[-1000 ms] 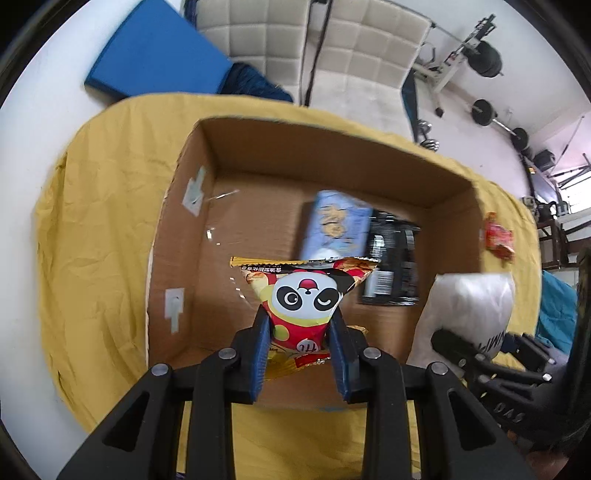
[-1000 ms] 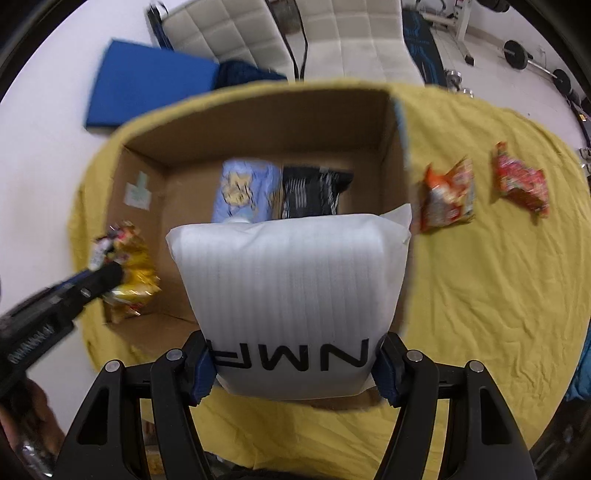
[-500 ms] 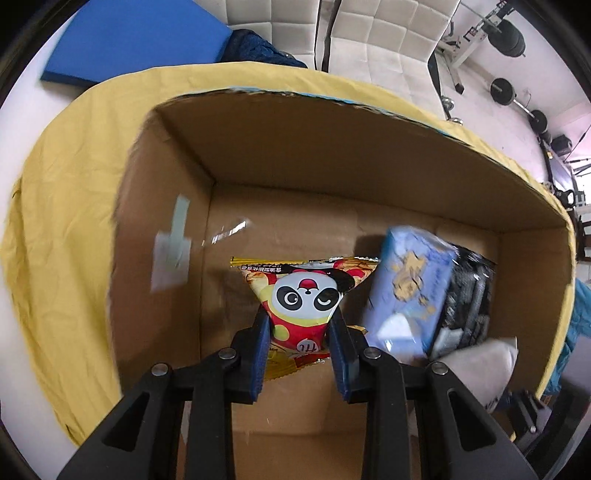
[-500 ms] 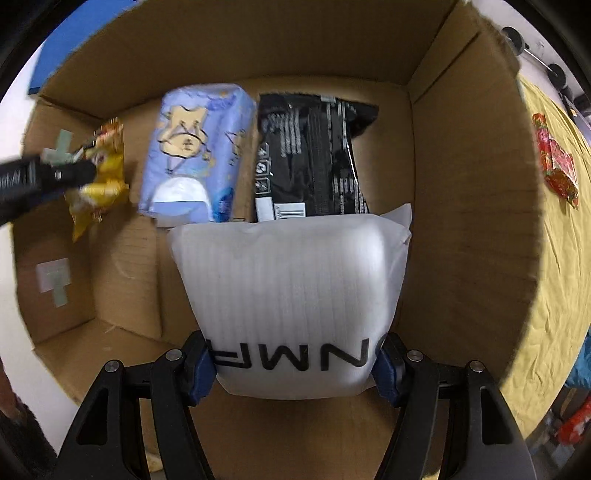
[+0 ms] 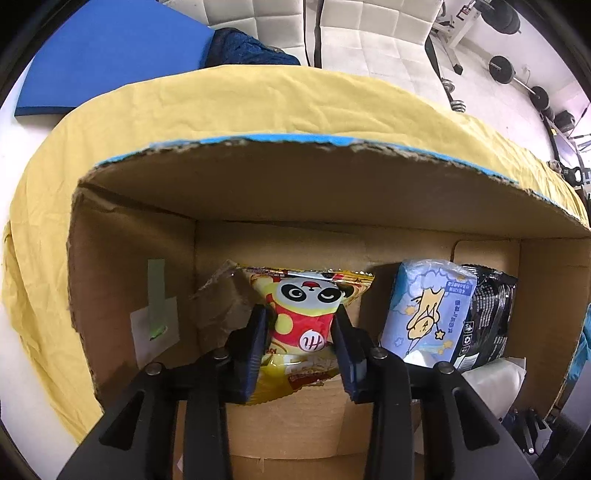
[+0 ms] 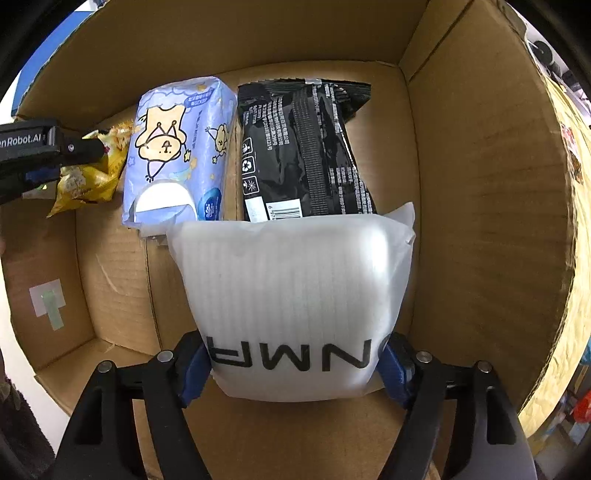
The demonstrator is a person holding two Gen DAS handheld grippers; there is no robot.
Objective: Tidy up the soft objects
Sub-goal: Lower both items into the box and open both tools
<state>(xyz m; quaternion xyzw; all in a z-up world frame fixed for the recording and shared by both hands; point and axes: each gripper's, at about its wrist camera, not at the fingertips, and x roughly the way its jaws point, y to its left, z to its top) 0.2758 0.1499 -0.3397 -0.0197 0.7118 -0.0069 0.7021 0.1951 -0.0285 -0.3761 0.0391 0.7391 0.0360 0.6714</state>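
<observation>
My left gripper (image 5: 300, 334) is shut on a yellow snack bag with a panda (image 5: 306, 314), low inside the cardboard box (image 5: 295, 192), near its left wall. My right gripper (image 6: 295, 363) is shut on a white foam pouch (image 6: 291, 295), low inside the same box (image 6: 480, 184), just in front of a blue tissue pack (image 6: 177, 151) and a black packet (image 6: 303, 147) lying on the box floor. The tissue pack (image 5: 428, 314) and black packet (image 5: 487, 317) also show in the left wrist view. The left gripper with the snack bag (image 6: 88, 173) shows at the left of the right wrist view.
The box stands on a yellow cloth (image 5: 258, 103) over the table. A blue mat (image 5: 110, 51), white chairs (image 5: 369, 33) and gym weights (image 5: 517, 70) lie beyond. Snack packets (image 6: 570, 151) lie on the cloth right of the box.
Both grippers have moved forward and down into the box with their loads. The box walls now fill both views.
</observation>
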